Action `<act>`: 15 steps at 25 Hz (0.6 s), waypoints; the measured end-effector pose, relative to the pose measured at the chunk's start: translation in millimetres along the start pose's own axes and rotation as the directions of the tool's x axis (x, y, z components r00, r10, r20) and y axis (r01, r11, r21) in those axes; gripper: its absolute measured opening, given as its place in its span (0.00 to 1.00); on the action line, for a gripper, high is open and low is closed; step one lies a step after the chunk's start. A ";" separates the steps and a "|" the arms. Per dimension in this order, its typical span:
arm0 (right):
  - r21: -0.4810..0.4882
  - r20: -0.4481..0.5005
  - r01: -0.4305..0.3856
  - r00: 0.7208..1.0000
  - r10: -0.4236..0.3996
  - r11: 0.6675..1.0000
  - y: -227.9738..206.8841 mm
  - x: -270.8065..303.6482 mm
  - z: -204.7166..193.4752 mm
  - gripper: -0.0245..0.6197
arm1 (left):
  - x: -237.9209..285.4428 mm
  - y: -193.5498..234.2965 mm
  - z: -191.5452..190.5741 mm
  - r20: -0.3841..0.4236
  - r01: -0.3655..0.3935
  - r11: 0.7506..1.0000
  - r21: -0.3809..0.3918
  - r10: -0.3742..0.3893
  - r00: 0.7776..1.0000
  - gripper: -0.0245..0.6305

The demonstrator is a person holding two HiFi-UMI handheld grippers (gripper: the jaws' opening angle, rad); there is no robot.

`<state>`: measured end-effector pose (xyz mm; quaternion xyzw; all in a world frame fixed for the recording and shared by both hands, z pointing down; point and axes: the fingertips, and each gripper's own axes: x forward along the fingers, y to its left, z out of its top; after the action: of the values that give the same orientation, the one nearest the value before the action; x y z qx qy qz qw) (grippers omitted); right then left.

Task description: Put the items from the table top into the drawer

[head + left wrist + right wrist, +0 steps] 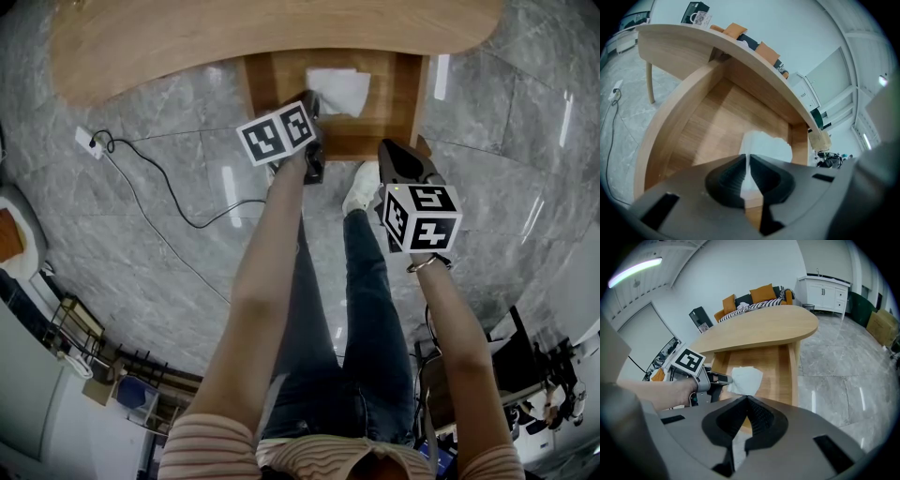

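Note:
A white cloth (339, 89) hangs over the open wooden drawer (405, 94) under the pale table top (234, 37). My left gripper (311, 99) reaches over the drawer's near left side, shut on the cloth's edge. In the left gripper view, the cloth (766, 147) shows white in the thin slit between the jaws of the left gripper (748, 164), above the drawer floor (708, 122). The right gripper view shows the left gripper (725, 379) pinching the cloth (746, 379). My right gripper (391, 148) hovers at the drawer's near right corner, shut with nothing in it.
A power strip (88, 141) and its black cable (169, 192) lie on the grey marble floor to the left. The person's legs and white shoe (361, 187) stand just before the drawer. A sofa with orange cushions (754, 297) and white cabinets (825, 290) stand beyond the table.

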<state>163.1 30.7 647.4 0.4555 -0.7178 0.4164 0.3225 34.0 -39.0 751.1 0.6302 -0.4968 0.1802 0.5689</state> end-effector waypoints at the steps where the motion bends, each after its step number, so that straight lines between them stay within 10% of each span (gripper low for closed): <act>1: 0.001 0.002 0.000 1.000 0.000 1.000 0.6 -0.4 0.3 0.05 | -0.2 -0.2 -0.4 -0.003 -0.001 1.000 0.006 0.001 1.000 0.06; 15: 0.010 0.052 0.013 0.999 -0.014 1.000 1.4 -20.7 14.4 0.05 | -22.6 -12.8 10.6 -0.006 0.007 0.997 0.079 -0.007 1.000 0.12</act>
<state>168.4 26.2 623.2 0.4725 -0.7209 0.4057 0.3041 31.0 -40.7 723.3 0.6534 -0.4855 0.1992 0.5456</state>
